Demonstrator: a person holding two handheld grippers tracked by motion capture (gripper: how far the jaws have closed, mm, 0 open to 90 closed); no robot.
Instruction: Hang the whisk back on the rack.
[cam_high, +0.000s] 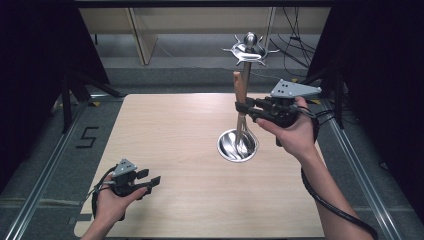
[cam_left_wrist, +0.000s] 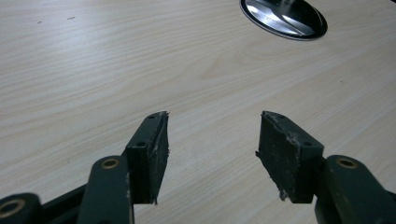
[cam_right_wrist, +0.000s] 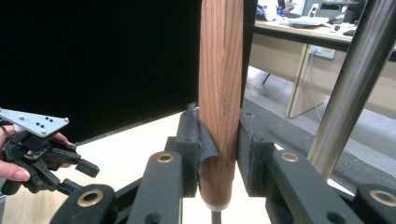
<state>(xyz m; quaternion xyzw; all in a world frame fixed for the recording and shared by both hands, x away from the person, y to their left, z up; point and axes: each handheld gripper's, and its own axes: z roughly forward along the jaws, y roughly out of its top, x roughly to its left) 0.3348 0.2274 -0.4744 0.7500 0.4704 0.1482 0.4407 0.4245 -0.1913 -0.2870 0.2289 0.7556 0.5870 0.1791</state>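
Above the far right of the tabletop (cam_high: 165, 150), the right tool (cam_high: 244, 107) is clamped on the wooden handle (cam_high: 239, 87) of a utensil, jaws pinching it from both sides in the right gripper view (cam_right_wrist: 220, 93). The handle stands about upright, just beside the steel pole (cam_high: 246, 95) of a utensil stand. Metal wires run down from the handle toward the stand's round dish base (cam_high: 238, 146); it looks like a whisk, though the head is hard to make out against the shiny base. The hook crown (cam_high: 248, 50) sits at the top of the pole, above the handle's end.

The left tool (cam_high: 147, 183) rests low near the front left of the tabletop, jaws apart with nothing between them, well apart from the stand; the left gripper view shows bare wood ahead and the base's rim (cam_left_wrist: 285, 21) far off.

Judged step: hanging the utensil on the stand, or lifting it off — can't tell which. Either way, to do it well:
- Keep the grip firm; the wood is smooth and tapered and could slip down.
- Keep the handle upright and parallel to the pole so the wires don't snag.
- Move slowly near the crown; the prongs are small, so aim carefully.
- The stand looks top-heavy, so a side knock may tip it. The left tool could steady the base if needed.
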